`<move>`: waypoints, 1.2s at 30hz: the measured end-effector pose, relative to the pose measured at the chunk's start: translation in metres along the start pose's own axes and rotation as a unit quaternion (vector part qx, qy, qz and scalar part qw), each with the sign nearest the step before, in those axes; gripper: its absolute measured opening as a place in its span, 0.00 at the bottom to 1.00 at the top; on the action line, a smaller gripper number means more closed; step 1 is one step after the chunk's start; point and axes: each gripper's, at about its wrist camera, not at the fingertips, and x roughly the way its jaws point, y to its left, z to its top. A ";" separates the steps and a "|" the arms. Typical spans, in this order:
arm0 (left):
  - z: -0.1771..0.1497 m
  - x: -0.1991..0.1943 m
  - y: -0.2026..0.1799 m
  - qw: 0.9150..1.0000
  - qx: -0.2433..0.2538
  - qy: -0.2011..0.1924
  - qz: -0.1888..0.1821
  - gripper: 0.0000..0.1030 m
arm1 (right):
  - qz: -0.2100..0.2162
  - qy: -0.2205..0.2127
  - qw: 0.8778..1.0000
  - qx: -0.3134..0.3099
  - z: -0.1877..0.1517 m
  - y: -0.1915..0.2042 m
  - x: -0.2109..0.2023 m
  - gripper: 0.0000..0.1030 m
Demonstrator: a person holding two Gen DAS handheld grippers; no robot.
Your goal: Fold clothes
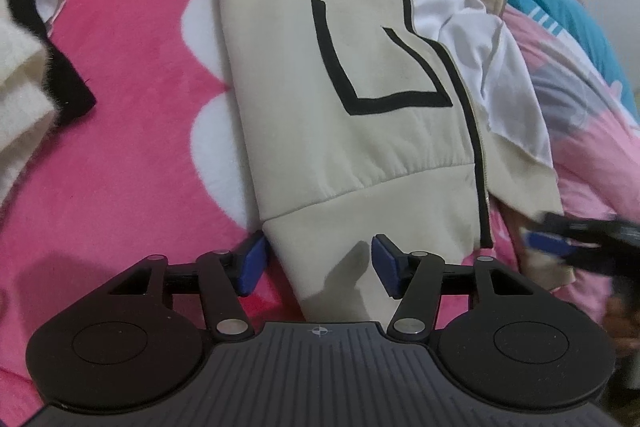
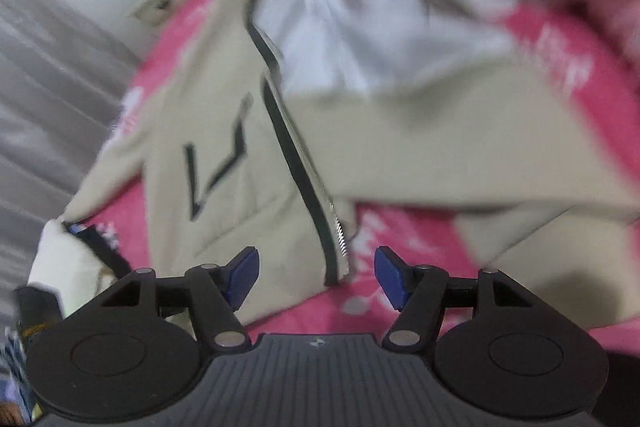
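A cream zip-up jacket with black trim and a black outlined pocket lies front-up on a pink blanket. Its white lining shows where the right front panel is folded open. My left gripper is open, its blue pads on either side of the jacket's hem band. My right gripper is open and empty, just above the blanket by the zipper's lower end; that view is blurred. The right gripper also shows blurred in the left wrist view, past the jacket's right hem corner.
A white fluffy garment with a black edge lies at the left on the blanket. A person in a blue top lies at the far right under pink bedding. A grey curtain hangs beside the bed.
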 end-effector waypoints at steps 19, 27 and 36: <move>-0.033 0.022 -0.125 0.897 0.435 -0.060 -0.045 0.58 | 0.120 0.042 0.983 0.129 0.004 0.002 0.060 0.12; -0.035 0.065 -0.135 0.871 0.484 -0.061 0.054 0.45 | 0.153 0.054 0.978 0.129 0.032 0.009 0.065 0.15; -0.028 0.060 -0.135 0.885 0.464 -0.043 0.018 0.54 | 0.079 -0.040 0.980 0.180 0.035 -0.042 0.005 0.45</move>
